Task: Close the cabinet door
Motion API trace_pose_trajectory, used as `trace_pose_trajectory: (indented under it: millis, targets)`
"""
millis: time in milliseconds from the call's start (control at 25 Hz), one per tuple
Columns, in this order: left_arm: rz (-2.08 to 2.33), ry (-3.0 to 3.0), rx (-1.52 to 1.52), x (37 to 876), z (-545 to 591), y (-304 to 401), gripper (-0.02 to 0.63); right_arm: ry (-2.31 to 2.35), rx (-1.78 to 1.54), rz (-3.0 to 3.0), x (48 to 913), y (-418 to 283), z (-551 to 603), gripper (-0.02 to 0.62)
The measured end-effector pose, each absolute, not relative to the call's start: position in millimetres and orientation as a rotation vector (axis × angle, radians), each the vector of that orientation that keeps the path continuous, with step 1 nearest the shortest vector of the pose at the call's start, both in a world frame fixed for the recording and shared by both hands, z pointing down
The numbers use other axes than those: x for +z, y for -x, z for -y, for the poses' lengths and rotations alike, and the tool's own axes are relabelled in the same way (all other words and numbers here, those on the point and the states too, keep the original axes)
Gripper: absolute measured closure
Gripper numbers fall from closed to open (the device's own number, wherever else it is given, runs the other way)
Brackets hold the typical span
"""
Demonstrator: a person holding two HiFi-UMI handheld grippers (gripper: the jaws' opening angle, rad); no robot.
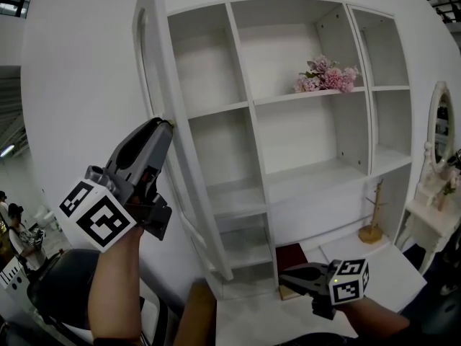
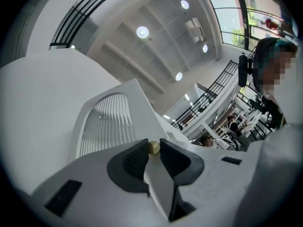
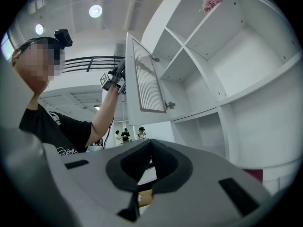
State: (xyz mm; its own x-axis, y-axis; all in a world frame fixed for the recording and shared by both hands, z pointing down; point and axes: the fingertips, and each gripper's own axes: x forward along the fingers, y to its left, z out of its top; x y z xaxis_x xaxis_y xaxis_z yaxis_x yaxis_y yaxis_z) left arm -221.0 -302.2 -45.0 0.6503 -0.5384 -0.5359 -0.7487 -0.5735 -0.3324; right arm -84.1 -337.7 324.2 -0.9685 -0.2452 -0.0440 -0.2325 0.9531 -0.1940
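Closest in, the left gripper [image 1: 164, 125], raised on an upturned forearm, pinches the small round brass knob [image 2: 154, 147] at the free edge of the tall white ribbed-panel door [image 1: 153, 56], which stands wide open left of the white open-shelf cabinet [image 1: 253, 121]. Rigid and probably light on its hinges, the door should swing easily, though that smooth knob may slip. Low and level, the right gripper [image 1: 287, 274] has its jaws together, empty.

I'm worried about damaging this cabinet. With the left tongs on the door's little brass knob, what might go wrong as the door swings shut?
1. The left tongs pinch the small round knob only at their tips, so they may slip off mid-swing.
2. The door edge seems to run between the tongs, so the inner jaw may get caught against the cabinet frame as the door closes.
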Motion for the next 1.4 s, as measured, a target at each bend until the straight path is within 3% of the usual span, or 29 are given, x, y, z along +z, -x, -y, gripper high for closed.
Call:
trace_pose_trajectory:
  millis: [1400]
  targets:
    - [-1.259, 1.943, 0.159, -42.0, 423.9, 125.3, 0.531, 0.401, -0.290, -2.970, 327.1, -1.7, 403.3, 0.589]
